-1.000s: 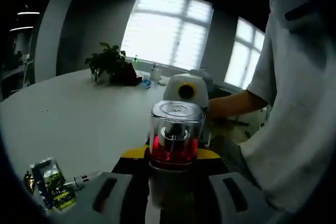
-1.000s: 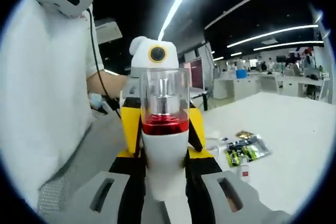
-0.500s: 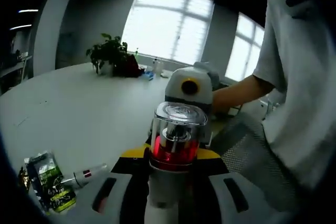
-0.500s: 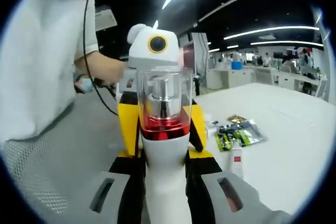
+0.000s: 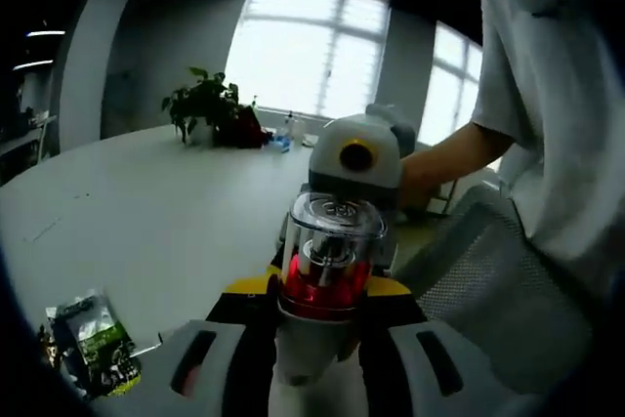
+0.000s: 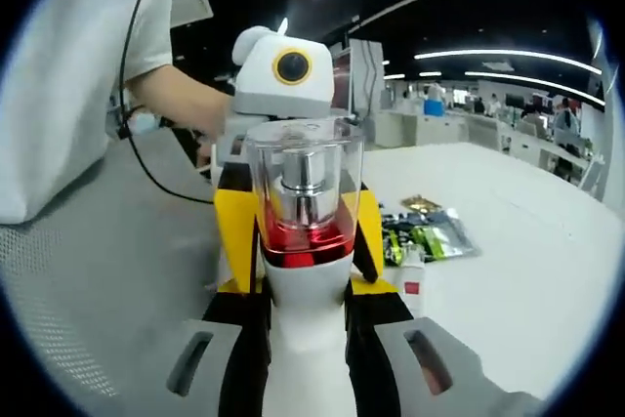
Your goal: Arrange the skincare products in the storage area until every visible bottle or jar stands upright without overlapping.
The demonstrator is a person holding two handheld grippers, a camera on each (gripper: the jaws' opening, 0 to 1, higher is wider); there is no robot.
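A skincare bottle (image 5: 327,271) with a clear cap, a red collar and a white body stands upright between both grippers, held above the table. My left gripper (image 5: 314,344) is shut on its white body. The right gripper (image 5: 322,288) faces it from behind, its yellow-and-black jaws flanking the red collar. In the right gripper view the same bottle (image 6: 305,241) rises between my right gripper (image 6: 305,349), which is shut on it, while the left gripper (image 6: 298,271) clamps it from the far side.
Green sachets (image 5: 93,344) lie on the white table (image 5: 146,212); they reappear as sachets (image 6: 430,236) beside a small tube (image 6: 410,278). A potted plant (image 5: 205,104) stands far back. A person's arm (image 5: 449,158) and a mesh chair (image 5: 488,280) are close by.
Both views have shifted slightly with the hands. The bottle stays clamped between the two grippers. The small tube has slipped out of sight in the left gripper view.
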